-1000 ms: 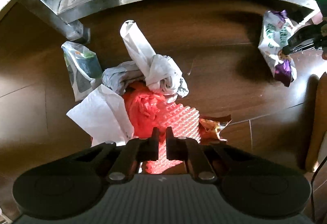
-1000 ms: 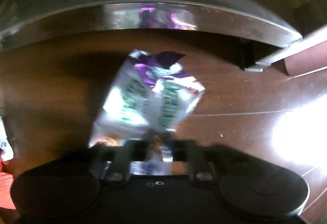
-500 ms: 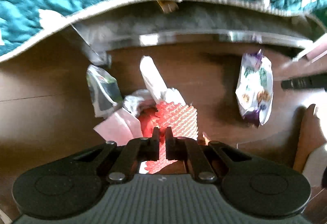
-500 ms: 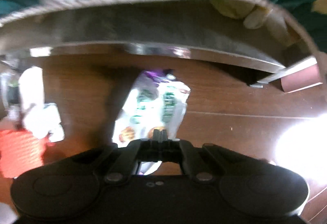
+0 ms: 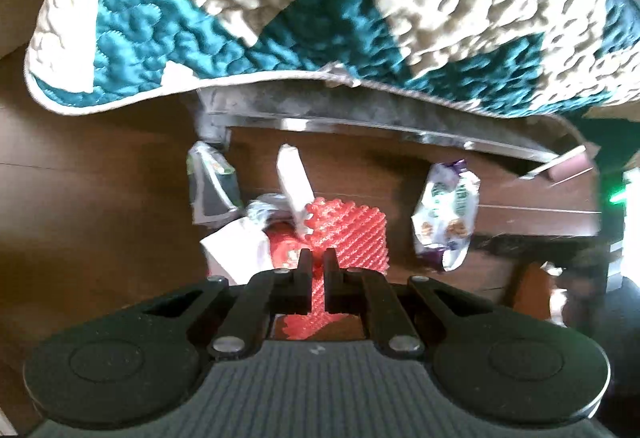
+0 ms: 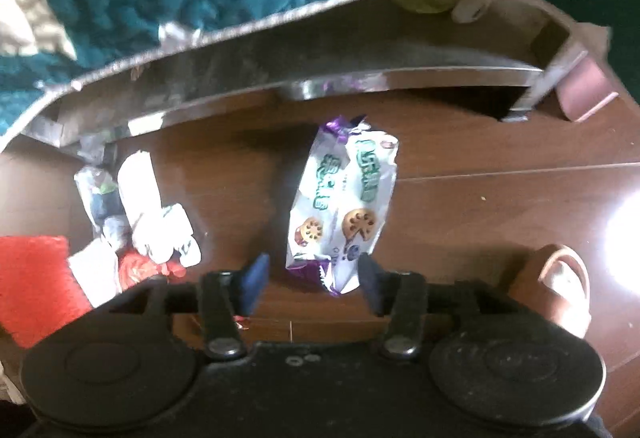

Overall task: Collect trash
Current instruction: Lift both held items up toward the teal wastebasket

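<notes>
Left gripper (image 5: 318, 262): clamped on red foam net (image 5: 352, 234), soft, light | Right gripper (image 6: 314, 278): jaws just parted, empty | Snack wrapper (image 6: 344, 206): on floor (image 6: 480, 206), thin, slippery; pinch crimped end.

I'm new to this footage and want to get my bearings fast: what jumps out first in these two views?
The bright red foam net, pinched in the shut left gripper, stands out first, above a heap of white tissue and wrappers on the dark wooden floor. Next is the white-and-purple cookie packet, lying on the floor between the open right gripper fingers, which have just been opening. A teal-and-cream quilt fills the top.
</notes>
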A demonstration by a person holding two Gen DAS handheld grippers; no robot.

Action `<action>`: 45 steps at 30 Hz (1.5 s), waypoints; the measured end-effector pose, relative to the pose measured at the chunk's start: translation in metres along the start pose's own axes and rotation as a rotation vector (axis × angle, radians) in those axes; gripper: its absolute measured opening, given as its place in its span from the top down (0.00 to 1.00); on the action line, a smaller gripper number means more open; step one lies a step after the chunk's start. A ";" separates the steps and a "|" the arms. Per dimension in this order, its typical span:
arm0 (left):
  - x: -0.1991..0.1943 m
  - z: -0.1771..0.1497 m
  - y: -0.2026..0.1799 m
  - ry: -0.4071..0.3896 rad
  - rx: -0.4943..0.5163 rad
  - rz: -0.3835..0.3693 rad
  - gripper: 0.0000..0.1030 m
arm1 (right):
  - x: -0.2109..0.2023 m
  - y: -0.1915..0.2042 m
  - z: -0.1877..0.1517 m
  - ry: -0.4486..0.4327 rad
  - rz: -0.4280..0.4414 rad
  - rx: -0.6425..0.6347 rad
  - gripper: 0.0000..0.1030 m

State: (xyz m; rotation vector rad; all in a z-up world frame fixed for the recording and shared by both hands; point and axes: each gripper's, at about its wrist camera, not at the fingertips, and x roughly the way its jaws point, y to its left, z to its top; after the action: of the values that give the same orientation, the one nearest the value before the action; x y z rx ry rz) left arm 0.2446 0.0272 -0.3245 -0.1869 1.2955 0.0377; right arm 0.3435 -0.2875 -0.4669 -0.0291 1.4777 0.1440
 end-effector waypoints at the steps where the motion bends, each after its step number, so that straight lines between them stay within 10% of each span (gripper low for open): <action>1: 0.001 0.000 -0.003 -0.006 0.008 -0.008 0.96 | 0.008 0.005 0.001 0.016 -0.012 -0.048 0.48; 16: 0.055 -0.001 -0.022 0.057 0.084 -0.026 0.96 | 0.102 0.029 -0.002 0.161 -0.083 -0.347 0.51; 21: 0.058 0.001 -0.020 0.069 0.052 -0.037 0.96 | 0.107 0.039 -0.003 0.182 -0.125 -0.400 0.71; 45: -0.073 -0.004 -0.005 -0.177 -0.064 -0.051 0.96 | -0.129 0.126 -0.013 -0.031 -0.066 -0.391 0.74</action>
State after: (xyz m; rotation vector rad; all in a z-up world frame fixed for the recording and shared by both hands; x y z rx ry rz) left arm 0.2218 0.0272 -0.2547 -0.2650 1.1138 0.0511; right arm 0.3054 -0.1743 -0.3313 -0.3900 1.3974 0.3762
